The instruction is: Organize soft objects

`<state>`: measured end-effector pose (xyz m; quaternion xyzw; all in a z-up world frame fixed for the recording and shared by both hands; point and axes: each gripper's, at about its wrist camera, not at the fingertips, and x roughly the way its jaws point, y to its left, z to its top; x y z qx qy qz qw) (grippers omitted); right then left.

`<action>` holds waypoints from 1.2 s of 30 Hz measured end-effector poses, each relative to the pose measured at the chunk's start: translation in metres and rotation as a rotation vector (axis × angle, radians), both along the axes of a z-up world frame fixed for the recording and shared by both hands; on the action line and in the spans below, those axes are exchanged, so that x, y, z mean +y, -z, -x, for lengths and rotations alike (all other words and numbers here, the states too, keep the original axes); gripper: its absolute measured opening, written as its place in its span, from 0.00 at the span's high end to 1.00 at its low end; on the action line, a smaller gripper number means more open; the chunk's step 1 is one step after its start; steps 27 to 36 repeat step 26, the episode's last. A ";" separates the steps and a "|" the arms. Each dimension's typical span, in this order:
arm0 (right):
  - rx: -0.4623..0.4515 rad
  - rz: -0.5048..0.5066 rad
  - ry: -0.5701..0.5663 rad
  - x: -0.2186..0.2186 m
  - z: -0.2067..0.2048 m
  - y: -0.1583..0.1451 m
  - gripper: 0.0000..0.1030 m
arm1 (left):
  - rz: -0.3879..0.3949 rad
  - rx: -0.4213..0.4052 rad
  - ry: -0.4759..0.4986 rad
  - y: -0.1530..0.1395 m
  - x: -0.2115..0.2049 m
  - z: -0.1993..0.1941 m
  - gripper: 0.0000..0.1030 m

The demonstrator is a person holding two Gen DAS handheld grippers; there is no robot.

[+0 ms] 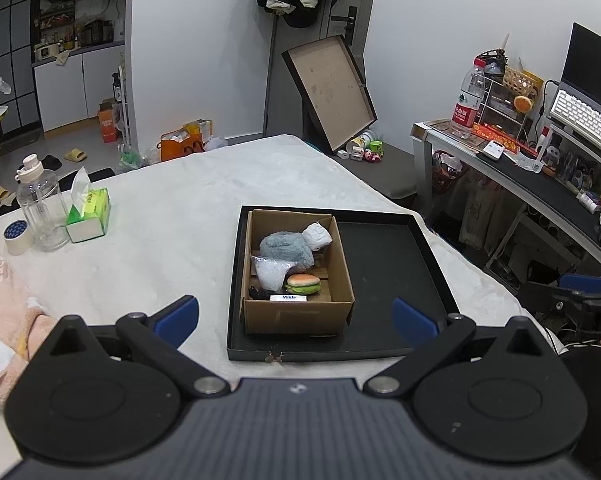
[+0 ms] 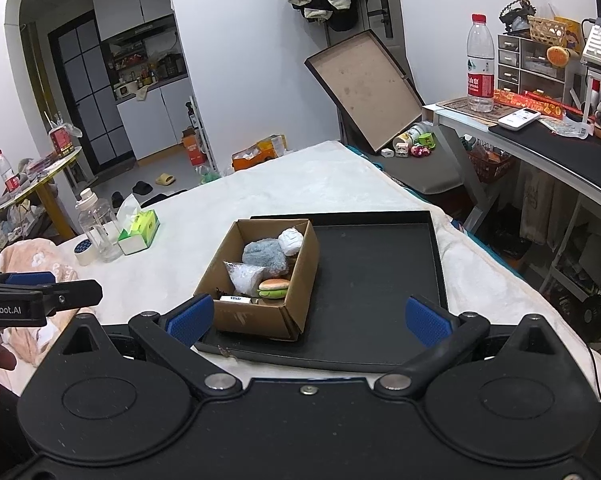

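Brown corrugated cardboard box, matt, scuffed on its near wall; shallow black matt tray, smooth, probably card or plastic. White plush cloth table cover, soft and nappy. In the box: grey-blue fluffy cloth bundle; clear crinkled plastic bag, glossy; smooth burger-shaped toy, slight sheen. Far left: clear glossy plastic bottle; green paper tissue pack. Gripper pads: blue, finely textured.

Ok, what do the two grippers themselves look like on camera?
Both match: left gripper and right gripper have matte black bodies, round hubs, silver pivot bolts and blue textured fingertips. White lettering ending "enRobot.AI" marks the left one's side.
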<state>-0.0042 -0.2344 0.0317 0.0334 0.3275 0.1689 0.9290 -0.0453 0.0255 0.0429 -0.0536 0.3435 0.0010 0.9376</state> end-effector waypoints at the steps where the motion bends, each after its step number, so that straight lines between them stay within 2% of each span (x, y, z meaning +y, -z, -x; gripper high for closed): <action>1: 0.000 -0.001 0.000 0.000 0.000 0.000 0.00 | 0.000 0.000 -0.001 0.000 0.000 0.000 0.01; 15: 0.000 0.014 0.002 0.001 0.000 -0.001 0.00 | 0.029 0.011 0.001 0.004 0.005 0.001 0.01; 23: 0.013 0.017 0.006 0.004 -0.001 0.004 0.00 | 0.028 0.005 -0.021 0.005 0.010 0.001 0.01; 36: 0.016 0.018 0.005 0.005 -0.001 0.004 0.00 | 0.029 0.001 -0.006 0.004 0.009 0.002 0.01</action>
